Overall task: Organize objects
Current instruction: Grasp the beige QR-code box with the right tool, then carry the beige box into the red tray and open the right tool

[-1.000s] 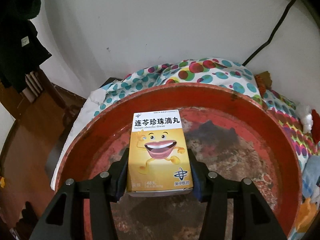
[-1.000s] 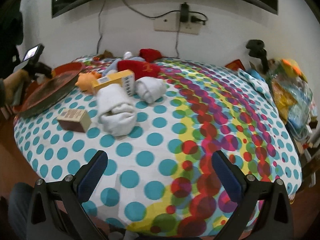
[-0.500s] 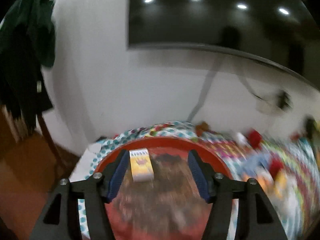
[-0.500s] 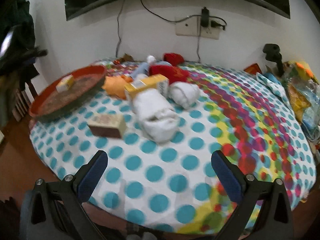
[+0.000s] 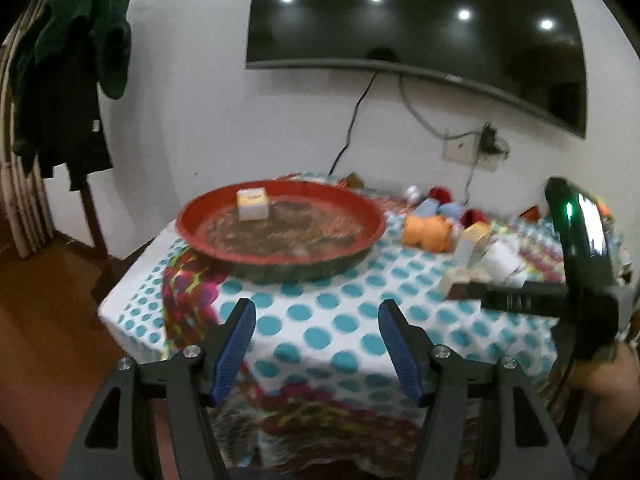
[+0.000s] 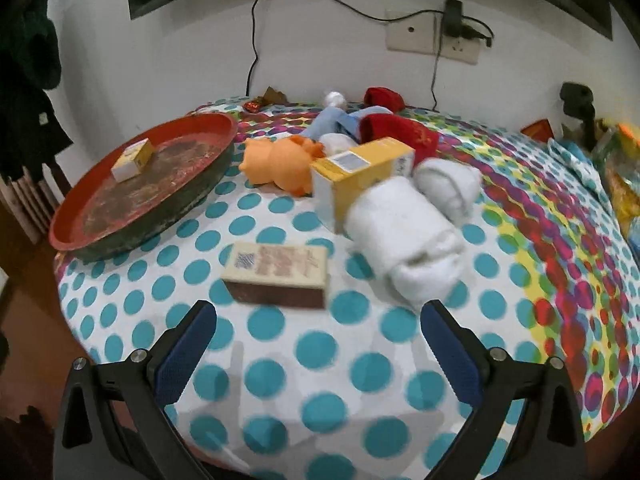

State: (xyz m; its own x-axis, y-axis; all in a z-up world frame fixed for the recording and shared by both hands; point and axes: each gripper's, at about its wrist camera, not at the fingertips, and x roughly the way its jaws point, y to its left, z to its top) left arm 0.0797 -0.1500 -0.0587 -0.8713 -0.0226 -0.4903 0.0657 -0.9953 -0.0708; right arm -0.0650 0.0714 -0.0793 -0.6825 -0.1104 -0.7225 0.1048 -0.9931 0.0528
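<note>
A small yellow box (image 5: 252, 204) (image 6: 134, 159) lies inside the round red tray (image 5: 280, 256) (image 6: 80, 236) at the table's far left. My left gripper (image 5: 314, 308) is open and empty, well back from the tray, over the near table edge. My right gripper (image 6: 319, 312) has its jaws closing, with nothing between them; a flat tan and brown box (image 6: 276, 276) (image 5: 460, 280) lies just ahead of it. Behind that box are a white rolled cloth (image 6: 404, 240), a yellow carton (image 6: 364, 176) and an orange plush toy (image 6: 280, 164) (image 5: 428, 232).
A second white roll (image 6: 448, 180), red cloth (image 6: 400, 132) and blue cloth (image 6: 336, 120) lie further back on the dotted tablecloth (image 6: 320, 360). Bags (image 6: 620, 184) crowd the right edge. A television (image 5: 400, 20), a wall socket (image 6: 432, 36) and hanging dark clothes (image 5: 68, 80) surround the table.
My left gripper let go of the yellow box, left it in the tray and drew far back from it. The right gripper moved closer to the flat box and its jaws narrowed slightly.
</note>
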